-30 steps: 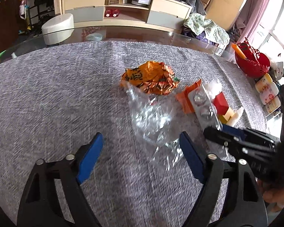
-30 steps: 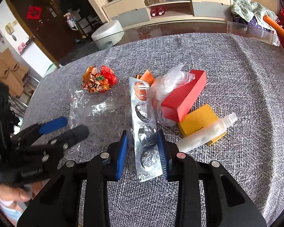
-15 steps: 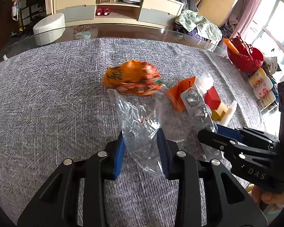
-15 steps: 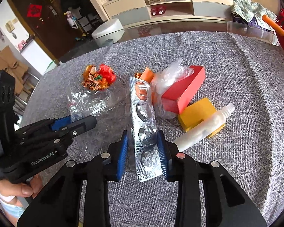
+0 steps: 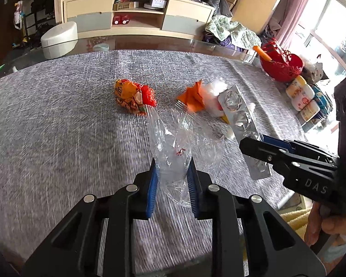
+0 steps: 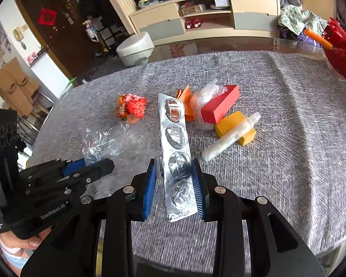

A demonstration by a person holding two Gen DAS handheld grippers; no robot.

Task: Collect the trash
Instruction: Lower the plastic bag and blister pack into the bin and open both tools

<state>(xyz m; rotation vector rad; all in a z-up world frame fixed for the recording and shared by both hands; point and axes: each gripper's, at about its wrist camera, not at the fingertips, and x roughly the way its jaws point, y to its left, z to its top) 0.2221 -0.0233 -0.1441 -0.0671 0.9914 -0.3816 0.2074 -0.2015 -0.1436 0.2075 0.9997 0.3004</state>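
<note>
Red basket (image 6: 341, 57) cut by frame edge; grey cloth (image 5: 57, 143) motion-blurred.

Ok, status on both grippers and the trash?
Left gripper shut on clear plastic wrap. Right gripper shut on foil blister pack. Crumpled orange wrapper, red box on the table. Nothing blocking.

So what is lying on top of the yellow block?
A white tube lies across the yellow block, and the red box overlaps its far corner. What's beneath the block is hidden.
</note>
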